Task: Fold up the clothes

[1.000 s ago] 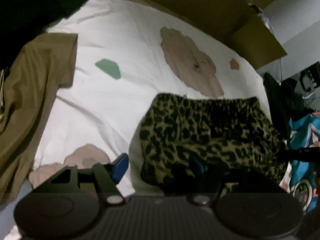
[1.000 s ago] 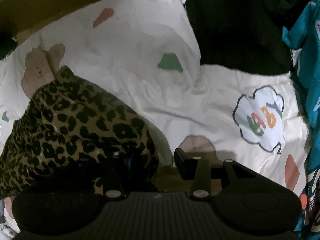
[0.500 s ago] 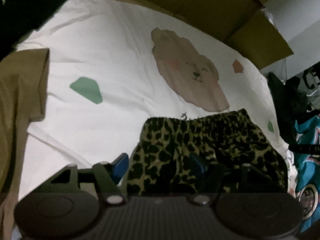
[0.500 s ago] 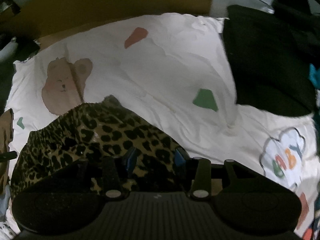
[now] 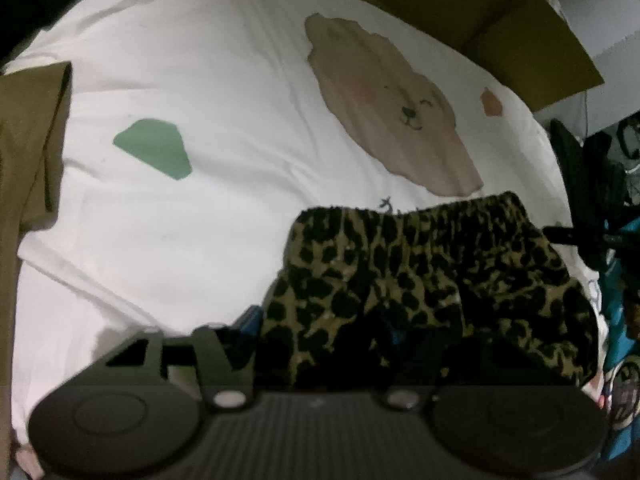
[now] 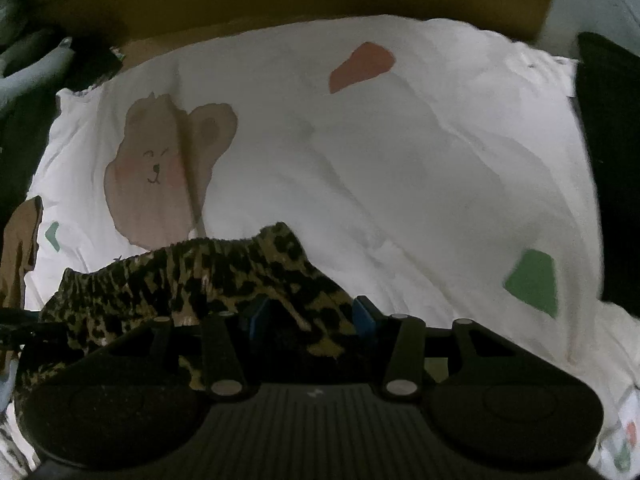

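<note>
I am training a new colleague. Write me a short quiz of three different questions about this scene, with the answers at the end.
1. True or false: the leopard-print garment lies between the fingers of both grippers.
2. Which animal is printed on the white bed sheet? A) bear B) fish C) bird
3. Fill in: at the sheet's left edge in the left wrist view lies an ____-coloured garment.

Key:
1. True. The fabric sits in the left gripper, whose jaws are closing, and in the right gripper, whose jaws are opening.
2. A, the bear print.
3. olive
</note>
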`<state>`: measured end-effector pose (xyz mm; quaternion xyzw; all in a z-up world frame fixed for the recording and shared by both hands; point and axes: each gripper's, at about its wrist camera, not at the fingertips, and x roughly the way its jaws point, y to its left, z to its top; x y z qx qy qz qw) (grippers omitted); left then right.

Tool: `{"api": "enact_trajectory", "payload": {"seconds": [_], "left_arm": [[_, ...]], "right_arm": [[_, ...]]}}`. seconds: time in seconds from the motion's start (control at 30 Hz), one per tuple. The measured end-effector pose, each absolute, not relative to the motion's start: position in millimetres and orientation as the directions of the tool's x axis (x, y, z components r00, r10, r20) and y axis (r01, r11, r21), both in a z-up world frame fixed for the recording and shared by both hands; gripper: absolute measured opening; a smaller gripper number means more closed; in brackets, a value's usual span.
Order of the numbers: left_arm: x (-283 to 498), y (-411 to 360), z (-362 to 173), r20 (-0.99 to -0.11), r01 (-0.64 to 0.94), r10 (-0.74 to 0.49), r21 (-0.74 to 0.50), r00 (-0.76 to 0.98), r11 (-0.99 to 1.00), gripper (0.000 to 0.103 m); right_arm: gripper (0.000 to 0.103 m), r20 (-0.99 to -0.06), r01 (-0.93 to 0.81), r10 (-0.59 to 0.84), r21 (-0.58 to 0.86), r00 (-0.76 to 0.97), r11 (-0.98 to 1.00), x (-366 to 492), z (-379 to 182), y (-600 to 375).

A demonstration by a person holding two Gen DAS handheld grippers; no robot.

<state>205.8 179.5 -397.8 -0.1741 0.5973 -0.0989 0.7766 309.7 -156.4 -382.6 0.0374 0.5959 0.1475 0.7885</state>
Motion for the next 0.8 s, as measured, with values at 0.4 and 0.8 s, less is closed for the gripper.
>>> {"api": "enact_trajectory", "payload": {"seconds": [0.4,0.8], "left_arm": [[207.1,177.0,-414.6,-0.887,-0.084,-0.387,-0.419,0.254,0.904,0.044],[203.0,176.3,-392.8,-0.875,-0.046,-0.377,-0.409,0.305,0.912,0.009]], "right_arm": [[0.053,-0.926,-0.281,0.294,0.224,0.235,0.933,322.4,-413.0,-142.8],[0.003,-0.943,-0.420,0.240,0.127,0.229,0.899,302.3,-403.6,-127.1]]}}
